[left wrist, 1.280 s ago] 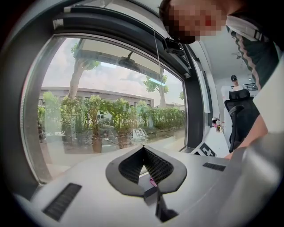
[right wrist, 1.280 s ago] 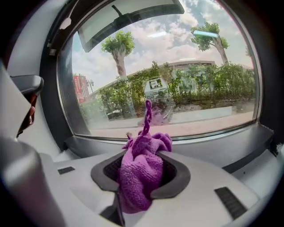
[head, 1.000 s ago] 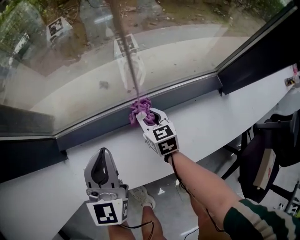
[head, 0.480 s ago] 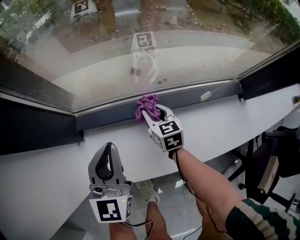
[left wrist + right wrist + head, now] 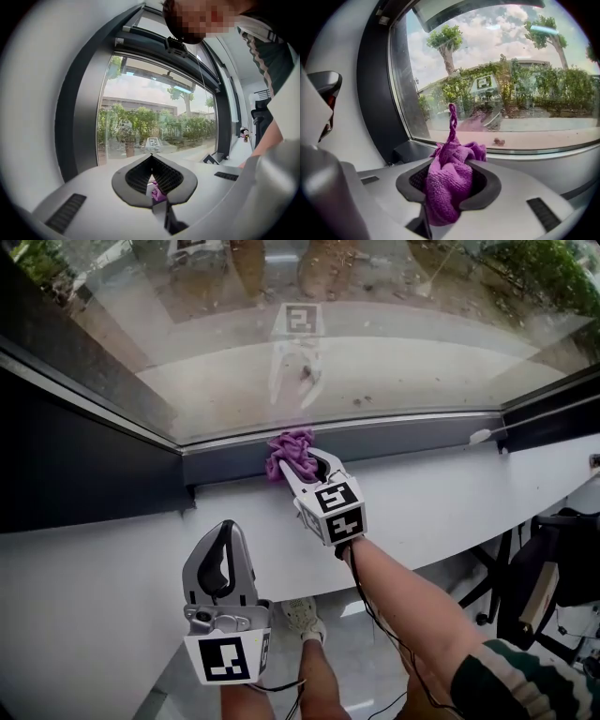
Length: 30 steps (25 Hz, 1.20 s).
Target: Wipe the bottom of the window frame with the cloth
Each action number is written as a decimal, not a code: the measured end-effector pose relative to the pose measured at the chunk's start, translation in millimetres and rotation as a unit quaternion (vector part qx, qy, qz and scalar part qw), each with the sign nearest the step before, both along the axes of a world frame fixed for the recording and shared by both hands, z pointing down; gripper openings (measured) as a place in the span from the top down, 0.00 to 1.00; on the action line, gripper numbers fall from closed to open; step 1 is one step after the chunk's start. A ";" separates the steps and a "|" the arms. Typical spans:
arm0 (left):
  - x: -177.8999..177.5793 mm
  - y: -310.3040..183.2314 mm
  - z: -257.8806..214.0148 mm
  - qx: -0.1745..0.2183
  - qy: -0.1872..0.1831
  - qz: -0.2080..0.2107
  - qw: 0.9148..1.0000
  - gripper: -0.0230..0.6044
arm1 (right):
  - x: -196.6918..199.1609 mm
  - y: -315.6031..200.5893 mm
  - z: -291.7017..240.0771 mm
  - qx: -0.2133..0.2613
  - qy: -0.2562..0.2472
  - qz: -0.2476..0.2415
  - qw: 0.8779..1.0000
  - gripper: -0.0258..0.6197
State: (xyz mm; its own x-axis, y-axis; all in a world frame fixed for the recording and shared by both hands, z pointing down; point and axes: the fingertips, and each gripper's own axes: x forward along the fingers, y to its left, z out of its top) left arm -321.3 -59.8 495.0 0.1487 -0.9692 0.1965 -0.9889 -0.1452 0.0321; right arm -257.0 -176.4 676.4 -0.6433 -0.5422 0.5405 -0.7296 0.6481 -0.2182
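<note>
- Purple cloth [image 5: 289, 454] is found bunched and clamped in the right gripper [image 5: 302, 465]. The jaws are closed onto its lower part, and the right gripper view shows a twisted tail of it standing up above them.
- The cloth is pressed against the bottom of the window frame [image 5: 403, 439], a dark grey rail at the foot of the glass [image 5: 394, 352]. It sits left of the rail's middle, near a dark side panel [image 5: 84, 456].
- The right gripper is angled up and left across the white sill [image 5: 459, 493], with its marker cube [image 5: 336, 512] towards the person.
- The left gripper [image 5: 225, 532] is held low and well apart from the frame, near the sill's front edge, pointing at the window.
- Its jaws are seen with their tips met, and nothing is clamped at the tips. A small purple patch shows low in the gap behind them; what it is cannot be told.
- Reflections of both grippers are noted in the glass.
</note>
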 end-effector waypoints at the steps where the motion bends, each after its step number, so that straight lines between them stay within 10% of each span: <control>1: -4.8 0.3 1.1 -0.001 0.000 -0.002 1.000 0.95 | -6.9 1.1 0.1 -0.001 -0.001 -0.005 1.000 0.73; 30: -75.6 5.5 15.9 -0.021 0.009 -0.040 0.999 0.95 | -176.4 59.8 -3.6 -0.002 -0.015 -0.175 0.984 0.73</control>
